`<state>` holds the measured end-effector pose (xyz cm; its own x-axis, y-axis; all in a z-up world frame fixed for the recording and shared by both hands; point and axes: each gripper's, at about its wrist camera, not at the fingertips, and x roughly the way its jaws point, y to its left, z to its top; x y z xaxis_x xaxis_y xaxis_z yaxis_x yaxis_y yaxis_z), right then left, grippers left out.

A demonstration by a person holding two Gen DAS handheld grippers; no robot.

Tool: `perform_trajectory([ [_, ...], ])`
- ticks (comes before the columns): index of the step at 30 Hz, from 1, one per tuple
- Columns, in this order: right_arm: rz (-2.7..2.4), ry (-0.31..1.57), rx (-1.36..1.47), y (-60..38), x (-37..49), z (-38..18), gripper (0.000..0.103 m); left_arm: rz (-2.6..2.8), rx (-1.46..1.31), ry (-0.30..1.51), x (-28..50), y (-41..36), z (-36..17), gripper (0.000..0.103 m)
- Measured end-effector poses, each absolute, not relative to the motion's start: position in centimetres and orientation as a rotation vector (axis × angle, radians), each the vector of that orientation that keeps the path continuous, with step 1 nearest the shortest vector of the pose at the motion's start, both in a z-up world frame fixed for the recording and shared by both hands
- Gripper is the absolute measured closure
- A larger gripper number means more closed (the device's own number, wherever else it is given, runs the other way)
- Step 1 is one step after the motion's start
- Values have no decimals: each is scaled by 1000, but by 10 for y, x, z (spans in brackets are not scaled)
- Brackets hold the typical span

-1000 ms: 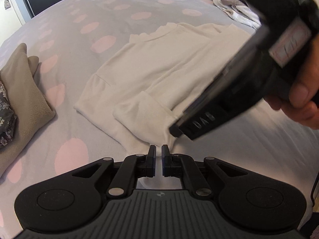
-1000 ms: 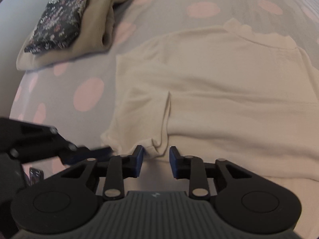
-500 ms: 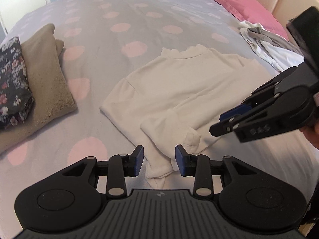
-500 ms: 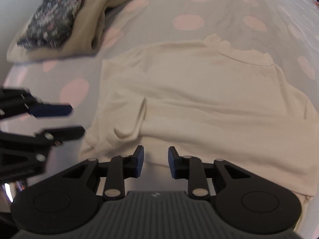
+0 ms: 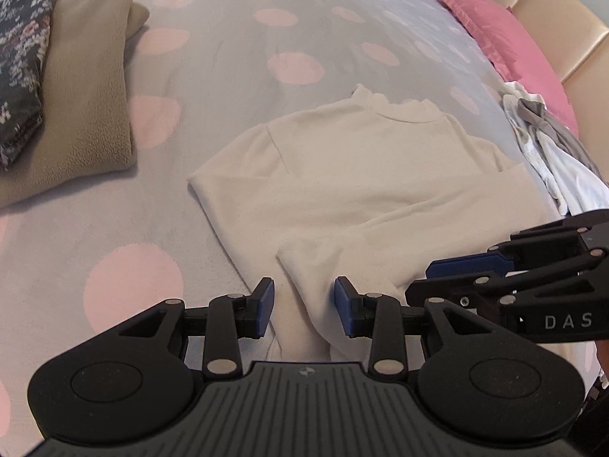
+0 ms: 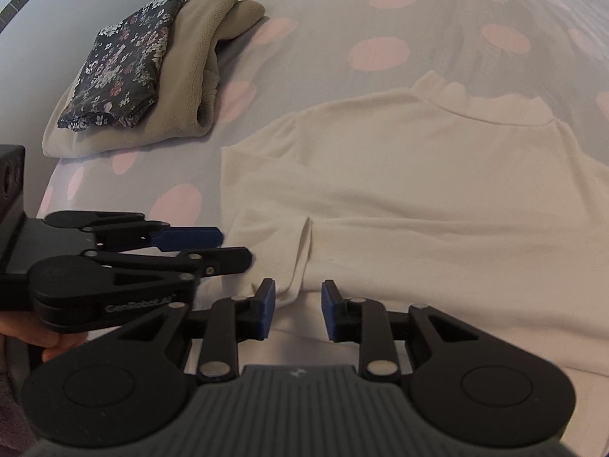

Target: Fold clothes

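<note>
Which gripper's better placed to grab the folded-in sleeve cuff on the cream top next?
Left, probably. The left gripper is open with the cuff lying between its fingers; the right gripper, also open, sits mostly over the cream top.

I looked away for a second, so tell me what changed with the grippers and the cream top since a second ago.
The left gripper was shut at the folded sleeve cuff a second ago; it has opened, let go and drawn back. The right gripper, already open, pulled back too, so both now sit side by side at the near hem. The cream top stayed flat with its sleeve folded across, and the folded pile is unmoved.
</note>
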<state>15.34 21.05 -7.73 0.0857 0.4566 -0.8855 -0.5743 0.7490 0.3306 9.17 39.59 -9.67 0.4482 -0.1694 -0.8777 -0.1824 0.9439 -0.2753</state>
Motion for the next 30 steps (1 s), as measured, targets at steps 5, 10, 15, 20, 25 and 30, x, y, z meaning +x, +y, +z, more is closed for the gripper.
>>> perform_trajectory([
  [5, 762, 1334, -26, 210, 159, -97, 74, -3, -403, 1078, 92, 401, -103, 89],
  [10, 820, 1397, 32, 208, 158, -101, 101, 4, -322, 980, 89, 394, -78, 101],
  [15, 768, 1219, -171, 218, 149, -85, 103, 41, -244, 974, 97, 385, -71, 100],
  [20, 754, 1265, -178, 214, 150, -97, 100, 69, -244, 978, 89, 389, -75, 76],
  [25, 751, 1233, -69, 202, 159, -80, 97, 58, -259, 931, 73, 396, -64, 76],
  [30, 790, 1222, -55, 207, 159, -72, 93, -37, -92, 932, 54, 376, -58, 76],
])
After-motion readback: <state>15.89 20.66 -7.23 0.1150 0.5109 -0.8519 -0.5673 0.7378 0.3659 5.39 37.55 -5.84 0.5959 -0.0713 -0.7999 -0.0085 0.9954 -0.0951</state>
